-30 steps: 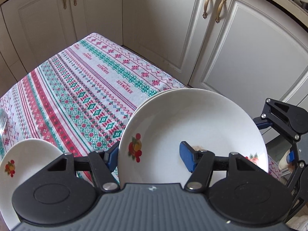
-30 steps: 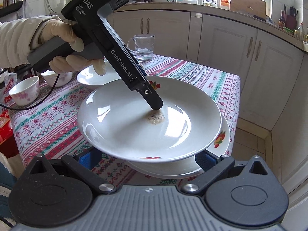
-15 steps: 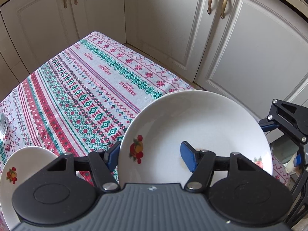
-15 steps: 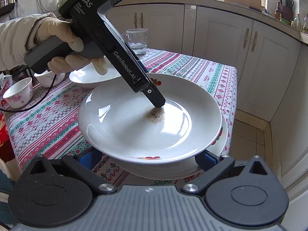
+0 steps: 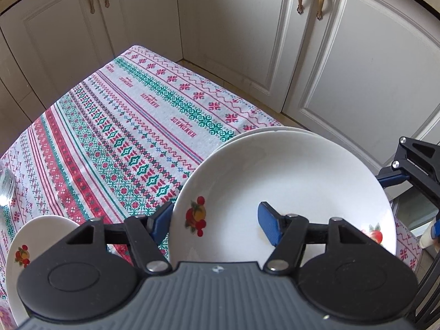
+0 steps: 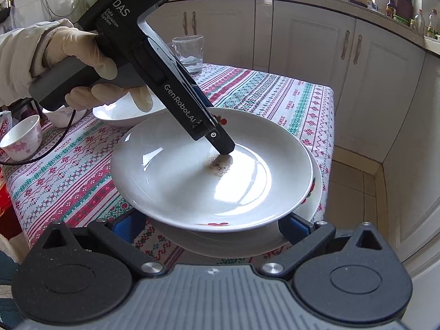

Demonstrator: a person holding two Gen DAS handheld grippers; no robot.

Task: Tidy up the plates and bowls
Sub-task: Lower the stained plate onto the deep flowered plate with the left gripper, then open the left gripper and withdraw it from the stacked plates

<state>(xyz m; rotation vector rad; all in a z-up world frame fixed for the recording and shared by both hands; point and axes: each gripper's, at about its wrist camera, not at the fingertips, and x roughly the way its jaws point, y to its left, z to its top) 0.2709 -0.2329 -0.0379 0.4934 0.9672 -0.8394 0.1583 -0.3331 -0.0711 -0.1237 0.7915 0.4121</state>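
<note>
A white plate with fruit prints [image 5: 288, 181] hangs tilted just above a second, similar plate [image 6: 220, 244] near the table's corner. My left gripper [image 5: 216, 222] is shut on the upper plate's rim. One pad [image 5: 162, 218] is outside the rim and the other [image 5: 269, 227] is inside the well. In the right wrist view, the inner fingertip [image 6: 224, 145] touches the upper plate [image 6: 178, 181] beside a brown crumb stain [image 6: 220, 162]. My right gripper [image 6: 209, 227] stands wide open at the near rim. Its pads, partly hidden under the upper plate, are on either side of the lower plate.
A smaller white plate [image 5: 35, 239] lies to the left on the patterned tablecloth [image 5: 132, 126]. A glass mug [image 6: 189, 52], a floral cup [image 6: 22, 137] and a small bowl [image 6: 63, 115] stand further back. Cream cabinets [image 6: 379, 104] close in beyond the table's edge.
Hardly anything has moved. The left gripper stays on the upper plate's rim, and the right gripper stays wide at the near rim.
</note>
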